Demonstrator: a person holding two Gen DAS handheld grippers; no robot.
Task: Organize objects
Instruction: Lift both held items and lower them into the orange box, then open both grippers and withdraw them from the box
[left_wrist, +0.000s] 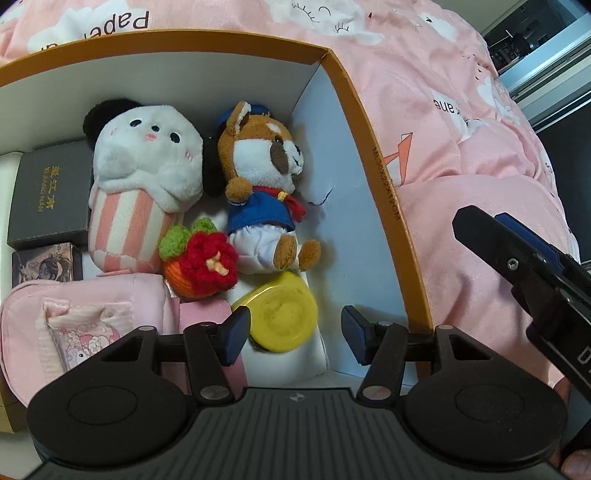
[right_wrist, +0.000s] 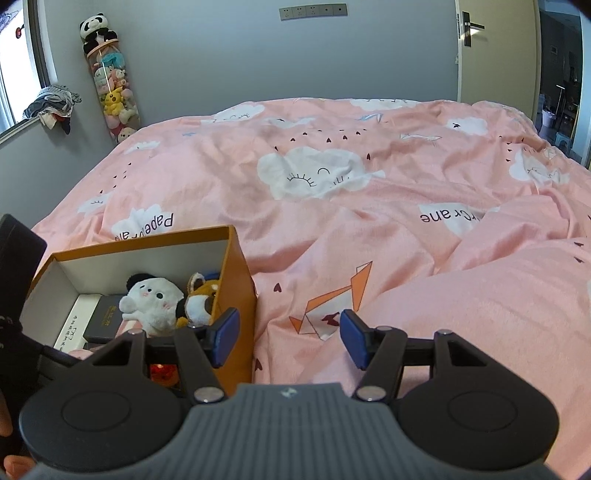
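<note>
My left gripper (left_wrist: 293, 334) hangs over the packed box (left_wrist: 384, 184), jaws apart and empty. My right gripper (right_wrist: 288, 338) is likewise spread over the quilt (right_wrist: 369, 240). Packing looks finished; next, probably, find the lid.

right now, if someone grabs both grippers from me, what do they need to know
Left gripper: open, empty, hanging over the orange box, jaws either side of the yellow lid without touching it.
Right gripper: open, empty, over the pink duvet just right of the box.
In the box: white plush, fox plush, crochet flower, black case, pink pouch.
Done: these are packed.
Left: no loose items show on the duvet; probably check outside the views.
</note>
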